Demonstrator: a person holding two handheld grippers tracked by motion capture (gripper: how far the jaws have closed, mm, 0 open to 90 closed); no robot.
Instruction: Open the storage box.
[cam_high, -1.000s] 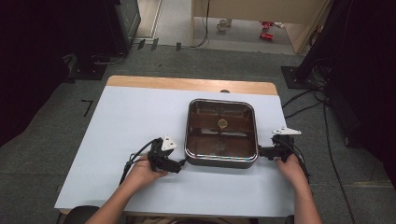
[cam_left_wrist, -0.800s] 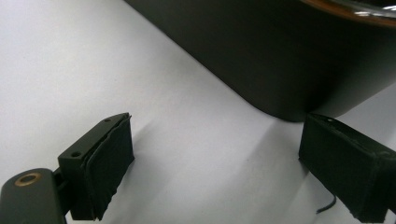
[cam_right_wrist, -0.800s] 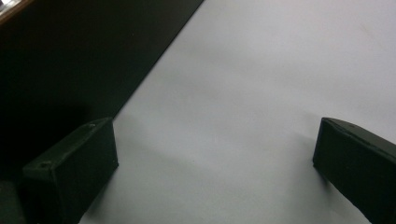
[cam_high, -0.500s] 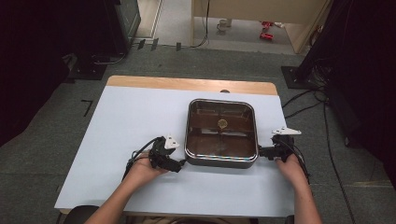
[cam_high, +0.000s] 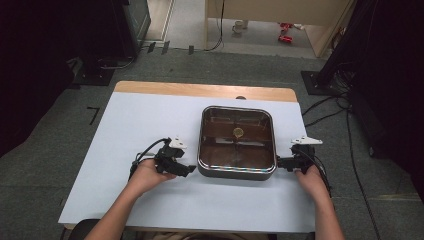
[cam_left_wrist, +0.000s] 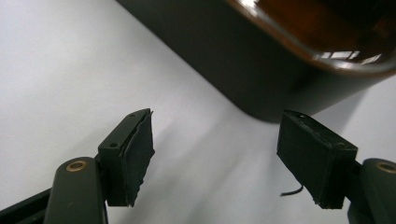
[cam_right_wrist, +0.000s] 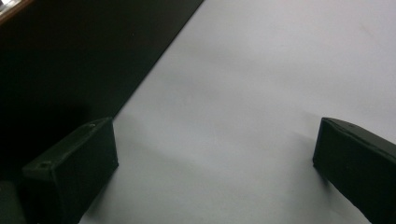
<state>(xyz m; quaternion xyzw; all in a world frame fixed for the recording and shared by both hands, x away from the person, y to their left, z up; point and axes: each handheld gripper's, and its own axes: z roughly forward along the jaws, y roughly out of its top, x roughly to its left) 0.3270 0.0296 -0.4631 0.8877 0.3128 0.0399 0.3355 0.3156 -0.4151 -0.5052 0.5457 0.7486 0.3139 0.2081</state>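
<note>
A square black pan (cam_high: 237, 172) with a glass lid and a small knob (cam_high: 238, 132) sits on the white table (cam_high: 125, 130). My left gripper (cam_high: 190, 170) hovers just off the pan's near left corner and points at it. In the left gripper view the jaws (cam_left_wrist: 215, 135) stand apart with only table between them. They have just been closing, and the pan's corner (cam_left_wrist: 243, 60) lies beyond them. My right gripper (cam_high: 280, 162) sits at the pan's right side, open. In the right gripper view its jaws (cam_right_wrist: 215, 140) hold nothing, and the pan's dark wall (cam_right_wrist: 70, 60) is on the left.
The table's wooden far edge (cam_high: 200, 90) borders a grey floor. Dark equipment and cables (cam_high: 345, 100) stand at the right, and a dark cabinet (cam_high: 100, 30) at the far left. White tabletop stretches to the left of the pan.
My left gripper has lifted a little off the table and its jaws have narrowed. The right gripper and the pan have stayed in place.
</note>
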